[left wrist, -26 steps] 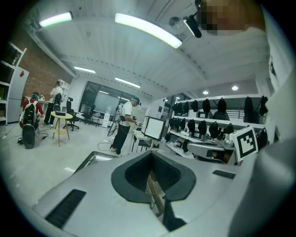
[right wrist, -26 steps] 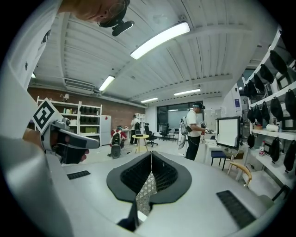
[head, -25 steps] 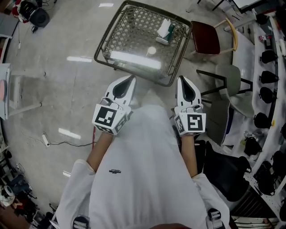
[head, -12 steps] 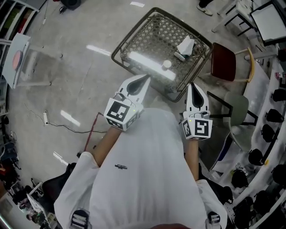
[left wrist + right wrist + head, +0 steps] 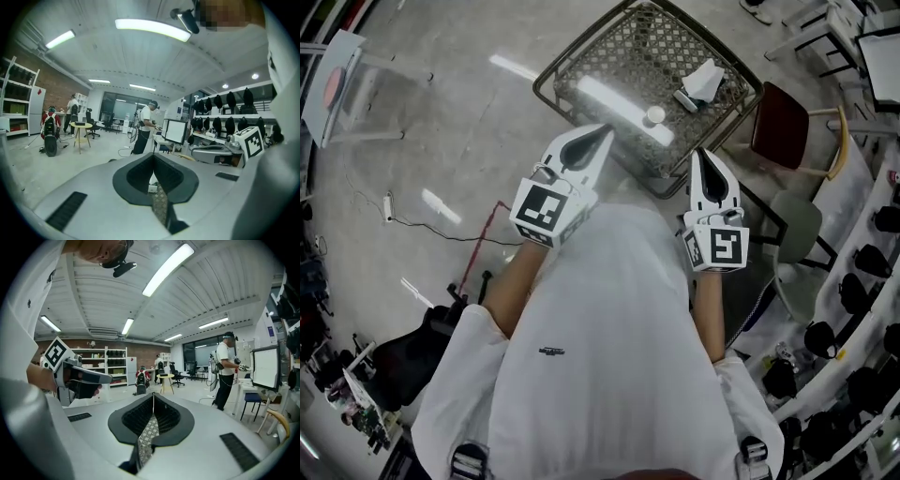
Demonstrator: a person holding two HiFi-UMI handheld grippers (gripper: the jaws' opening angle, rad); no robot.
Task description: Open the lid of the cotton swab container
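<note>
- My left tool [image 5: 596, 137] and right tool [image 5: 705, 159] each had jaws together on nothing, carried near level before my chest; I judged this an approach posture.
- The cotton swab container [image 5: 655, 114] stood on the counter [image 5: 581, 58], at 12 o'clock between both tool tips and apart from them; I could not tell the lid's state.
- A white packet [image 5: 703, 82] lay near, at its 1 o'clock.
- The counter's near rim sat just past the tips. A red chair [image 5: 783, 131] crowded 2 o'clock, and free room lay toward 9 o'clock.

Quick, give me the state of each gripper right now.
Left gripper: closed, jaws together, holding nothing.
Right gripper: closed, jaws together, holding nothing.
</note>
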